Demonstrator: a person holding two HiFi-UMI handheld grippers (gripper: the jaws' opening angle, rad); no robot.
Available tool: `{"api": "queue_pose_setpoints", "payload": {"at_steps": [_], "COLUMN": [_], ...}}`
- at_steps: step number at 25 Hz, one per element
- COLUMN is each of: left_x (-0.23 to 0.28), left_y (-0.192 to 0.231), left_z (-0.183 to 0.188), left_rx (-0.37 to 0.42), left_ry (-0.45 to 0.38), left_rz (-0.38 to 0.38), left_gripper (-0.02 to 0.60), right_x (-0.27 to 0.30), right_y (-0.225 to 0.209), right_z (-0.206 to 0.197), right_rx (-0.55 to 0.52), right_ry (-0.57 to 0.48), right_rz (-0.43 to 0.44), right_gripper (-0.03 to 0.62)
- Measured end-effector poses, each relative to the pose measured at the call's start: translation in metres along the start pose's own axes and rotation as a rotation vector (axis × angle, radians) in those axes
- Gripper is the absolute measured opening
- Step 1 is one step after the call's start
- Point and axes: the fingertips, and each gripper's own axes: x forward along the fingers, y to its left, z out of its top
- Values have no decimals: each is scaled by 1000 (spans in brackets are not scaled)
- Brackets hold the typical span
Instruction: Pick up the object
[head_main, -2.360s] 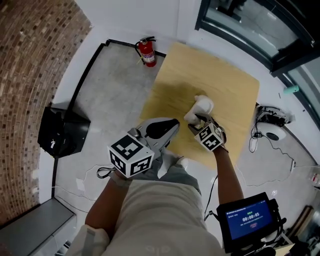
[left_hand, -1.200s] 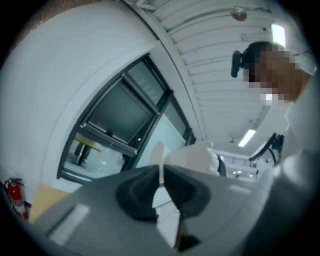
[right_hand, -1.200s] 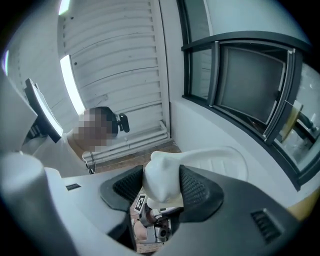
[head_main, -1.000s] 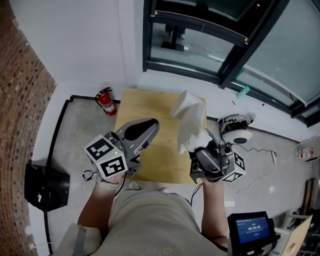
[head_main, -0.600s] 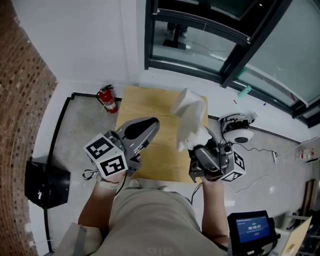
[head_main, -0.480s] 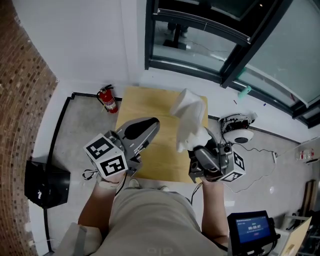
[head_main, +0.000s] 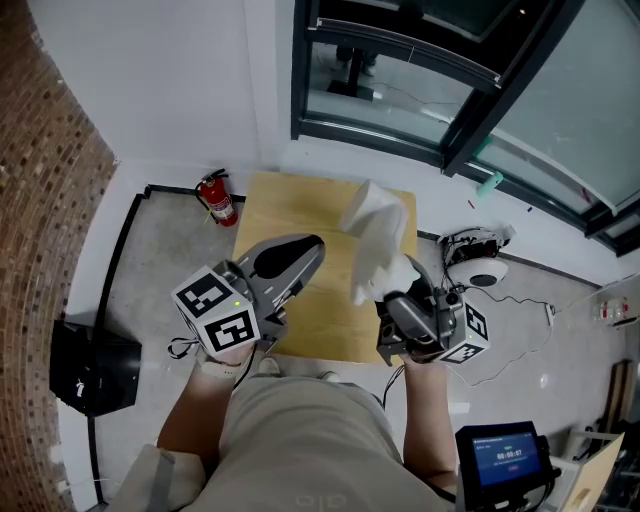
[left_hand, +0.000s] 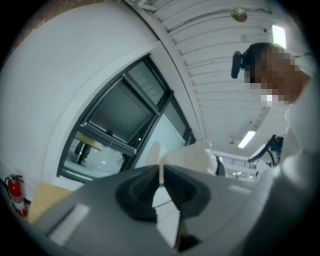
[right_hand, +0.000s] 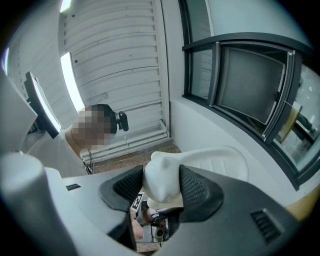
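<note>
The object is a white, soft-looking lump (head_main: 376, 243) held up in the air above the wooden board (head_main: 296, 214). My right gripper (head_main: 398, 292) is shut on its lower end. In the right gripper view the white lump (right_hand: 163, 184) is squeezed between the two dark ribbed pads (right_hand: 196, 189), and its wider part spreads out beyond them. My left gripper (head_main: 292, 262) hangs to the left of the object, apart from it, with its jaws together and nothing in them. From the left gripper view, the white object (left_hand: 192, 156) shows past the jaw tips.
A red fire extinguisher (head_main: 217, 200) stands by the board's far left corner. A black box (head_main: 90, 375) sits on the floor at the left. A white round device (head_main: 478, 264) with cables lies right of the board. A tablet screen (head_main: 505, 462) is at lower right. Dark window frames (head_main: 460, 120) run beyond.
2.4 s ago the right gripper held the white object down on the board; now it is raised high. Over the last second the left gripper only edged slightly right.
</note>
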Motion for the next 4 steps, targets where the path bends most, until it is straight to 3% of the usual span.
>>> {"api": "queue_pose_setpoints", "payload": {"at_steps": [4], "left_x": [1], "left_y": [0], "left_z": [1], "left_rx": [-1], "left_ry": [-2], "left_rz": [-3], "left_gripper": [26], "right_x": [-1], "right_y": [-1], "right_z": [1], "right_rx": [-1], "right_ry": [-4], "right_rz": [-4], "right_gripper": [224]}}
